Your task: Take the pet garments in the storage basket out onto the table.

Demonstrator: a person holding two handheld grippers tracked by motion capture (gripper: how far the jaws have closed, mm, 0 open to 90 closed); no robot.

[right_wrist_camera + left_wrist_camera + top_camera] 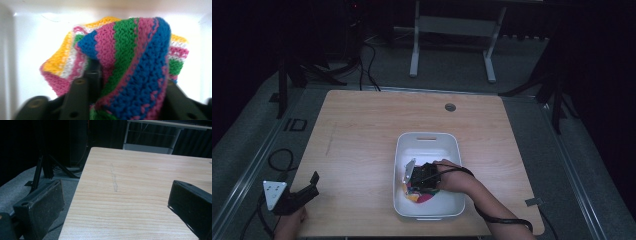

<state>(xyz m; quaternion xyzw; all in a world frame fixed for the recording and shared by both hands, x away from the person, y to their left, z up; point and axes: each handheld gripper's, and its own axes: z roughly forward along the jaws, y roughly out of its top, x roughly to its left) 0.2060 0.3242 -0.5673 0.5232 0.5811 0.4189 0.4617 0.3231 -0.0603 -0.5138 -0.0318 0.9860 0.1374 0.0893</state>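
The right tongs (414, 181) have pinched the striped knitted cloth (140, 62) in the white tub (427, 137) (left tongs (312, 182) idle, open), so lifting it clear likely follows.

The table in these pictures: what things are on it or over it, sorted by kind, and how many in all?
Hand-held grippers: 2, the left gripper open over bare wood, the right gripper shut on the cloth.
White tubs: 1
Striped crocheted cloths: 1, bunched inside the tub.
Total: 4
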